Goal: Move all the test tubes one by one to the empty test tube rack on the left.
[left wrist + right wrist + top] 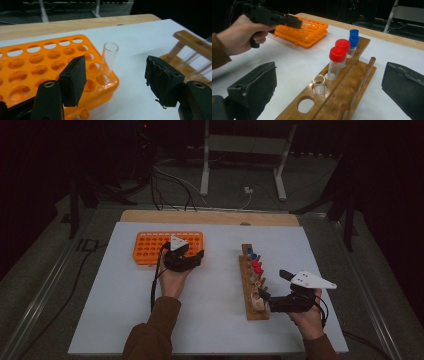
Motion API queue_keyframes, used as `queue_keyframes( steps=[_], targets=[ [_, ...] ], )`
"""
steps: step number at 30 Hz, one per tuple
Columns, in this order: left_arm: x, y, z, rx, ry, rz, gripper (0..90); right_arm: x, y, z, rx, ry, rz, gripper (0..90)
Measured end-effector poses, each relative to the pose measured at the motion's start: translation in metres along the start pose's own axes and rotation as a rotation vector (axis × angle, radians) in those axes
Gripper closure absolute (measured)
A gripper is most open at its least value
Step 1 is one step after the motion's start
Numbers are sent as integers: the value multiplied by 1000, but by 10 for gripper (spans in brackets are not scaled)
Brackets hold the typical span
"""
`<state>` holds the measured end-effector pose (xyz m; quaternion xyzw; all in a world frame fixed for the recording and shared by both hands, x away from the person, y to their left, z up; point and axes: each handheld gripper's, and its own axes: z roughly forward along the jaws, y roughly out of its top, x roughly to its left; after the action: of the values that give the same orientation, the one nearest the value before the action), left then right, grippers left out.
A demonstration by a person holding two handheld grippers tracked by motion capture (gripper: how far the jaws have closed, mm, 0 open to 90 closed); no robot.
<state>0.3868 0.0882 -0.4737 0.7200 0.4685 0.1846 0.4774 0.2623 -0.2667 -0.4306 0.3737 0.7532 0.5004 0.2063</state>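
An orange tube rack (150,247) lies at the left of the white mat. A clear open tube (108,60) stands leaning in its near corner hole. My left gripper (115,72) is open, its jaws standing either side of that tube without touching it; it hovers at the rack's right end (192,255). A wooden rack (337,85) holds two red-capped tubes (337,55), two blue-capped tubes (354,37) and one uncapped clear tube (319,83). My right gripper (329,75) is open at the wooden rack's near end (274,284), holding nothing.
The white mat (215,320) covers most of the wooden tabletop (210,217), with bare room between the two racks. Each gripper trails a cable (154,285) toward the front edge. Behind the table are floor cables and a metal stand (205,170).
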Motion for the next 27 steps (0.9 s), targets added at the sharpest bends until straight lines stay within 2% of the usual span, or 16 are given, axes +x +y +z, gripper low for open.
queue_keyframes(
  steps=[4,8,12,15,17,19,22,25,27],
  targets=[
    [-1,-1,-11,-20,-36,-16,326,0,0,4,19,-1,-11,35],
    [-1,-4,-25,-40,-52,-22,228,-1,-1,9,47,14,-13,43],
    [-4,-8,-41,-60,-51,-11,159,-1,-2,15,76,37,-23,67],
    [-6,-11,-50,-70,-47,-2,89,0,-3,20,93,50,-29,118],
    [-8,-13,-57,-70,-25,14,38,1,-4,23,106,57,-39,152],
    [-10,-15,-62,-76,-13,33,12,2,-5,26,113,69,-47,220],
    [-11,-18,-70,-88,-6,51,3,3,-7,29,131,90,-72,369],
    [-15,-20,-79,-116,27,83,3,4,-9,31,144,73,-82,537],
    [-16,-22,-84,-135,28,90,4,4,-11,32,152,67,-90,637]
  ],
)
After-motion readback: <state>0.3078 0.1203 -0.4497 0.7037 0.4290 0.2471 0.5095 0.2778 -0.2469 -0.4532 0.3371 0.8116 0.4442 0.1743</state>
